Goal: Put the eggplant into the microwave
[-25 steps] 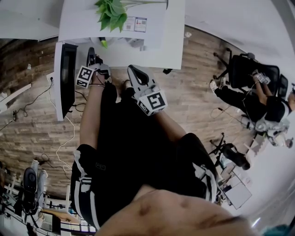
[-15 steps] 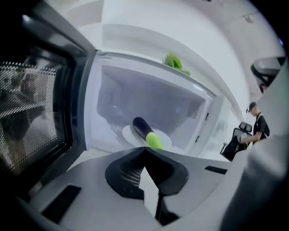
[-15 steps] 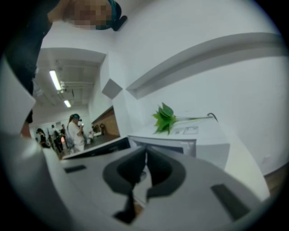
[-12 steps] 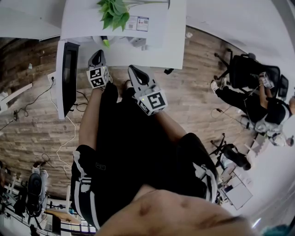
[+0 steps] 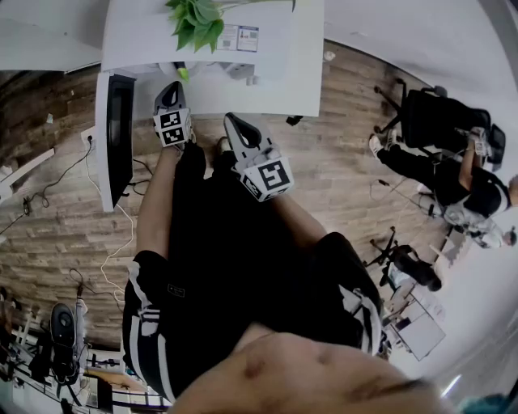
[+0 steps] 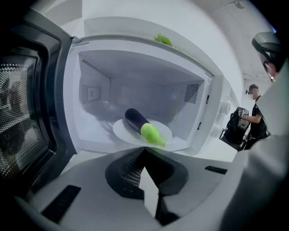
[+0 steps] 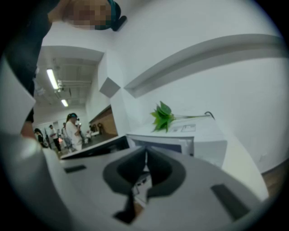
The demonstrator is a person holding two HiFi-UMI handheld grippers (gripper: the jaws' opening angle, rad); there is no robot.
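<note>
The white microwave (image 6: 135,49) stands open, its dark door (image 6: 27,113) swung out to the left. Inside, a purple eggplant (image 6: 135,121) with a green stem end lies on the white plate (image 6: 119,131). My left gripper (image 6: 144,152) is shut and empty, just in front of the opening and clear of the eggplant. In the head view the left gripper (image 5: 171,93) points at the microwave (image 5: 202,44) beside the door (image 5: 113,137). My right gripper (image 5: 236,127) is held lower and to the right. Its jaws (image 7: 145,157) are shut on nothing.
A green plant (image 5: 197,23) lies on top of the microwave, also seen as the plant (image 7: 162,116) in the right gripper view. The white table (image 5: 303,81) carries the microwave. Cables (image 5: 113,242) trail on the wooden floor. A seated person (image 5: 453,178) is far right.
The left gripper has shifted right and slightly up, away from the door edge, and now faces the microwave opening. The right gripper has barely moved.
</note>
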